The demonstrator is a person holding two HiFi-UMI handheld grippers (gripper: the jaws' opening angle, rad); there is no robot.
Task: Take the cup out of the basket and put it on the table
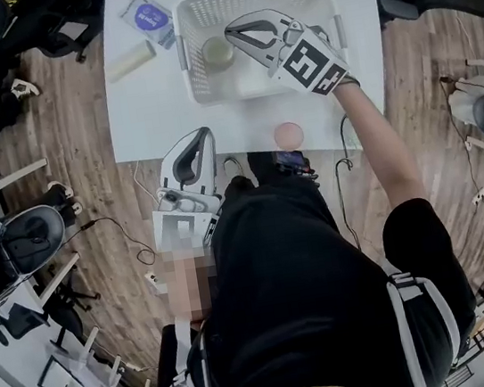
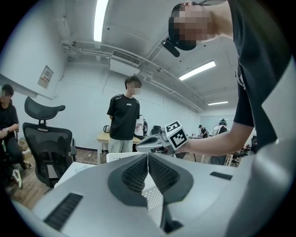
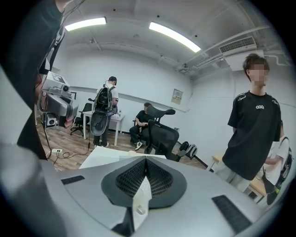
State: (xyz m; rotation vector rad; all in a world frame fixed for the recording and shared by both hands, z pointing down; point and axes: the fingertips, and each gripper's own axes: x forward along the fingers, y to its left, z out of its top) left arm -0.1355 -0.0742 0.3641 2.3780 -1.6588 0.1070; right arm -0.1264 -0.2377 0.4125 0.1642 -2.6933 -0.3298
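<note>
Your right claw (image 1: 231, 30), shut and empty like the left claw (image 1: 205, 136), hovers over the basket (image 1: 189, 52): open it wide before lowering onto the cup (image 1: 218, 53).

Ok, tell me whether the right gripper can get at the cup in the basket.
Probably yes. The right gripper hangs over the open-topped basket, close beside the cup, with nothing covering it. Its jaws are shut, though, so they must open first.
</note>
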